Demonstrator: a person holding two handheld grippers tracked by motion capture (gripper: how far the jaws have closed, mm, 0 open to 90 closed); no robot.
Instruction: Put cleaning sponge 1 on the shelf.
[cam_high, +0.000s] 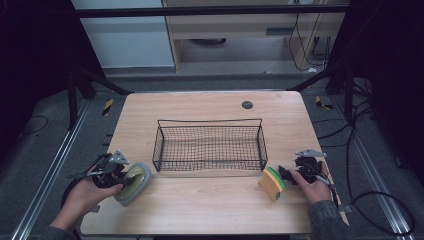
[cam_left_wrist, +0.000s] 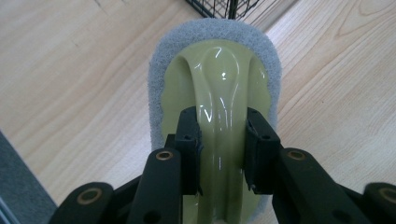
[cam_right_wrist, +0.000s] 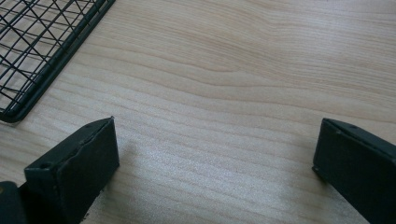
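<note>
A pale green scrubber (cam_high: 134, 182) with a grey pad lies at the table's front left. My left gripper (cam_high: 120, 177) is shut on its glossy handle. In the left gripper view the jaws clamp the scrubber (cam_left_wrist: 219, 84) handle from both sides, with the left gripper (cam_left_wrist: 223, 126) above the pad. A yellow and green sponge (cam_high: 272, 183) stands tilted at the front right, just left of my right gripper (cam_high: 287, 175). In the right gripper view the right gripper (cam_right_wrist: 215, 140) stands wide open over bare wood, nothing between its jaws.
A black wire basket (cam_high: 210, 120) stands in the middle of the wooden table (cam_high: 200, 205); a corner of the basket (cam_right_wrist: 42, 56) lies ahead and left of the right jaws, and the basket (cam_left_wrist: 224, 7) edge lies just past the scrubber. A dark round plug (cam_high: 247, 104) sits at the table's far edge.
</note>
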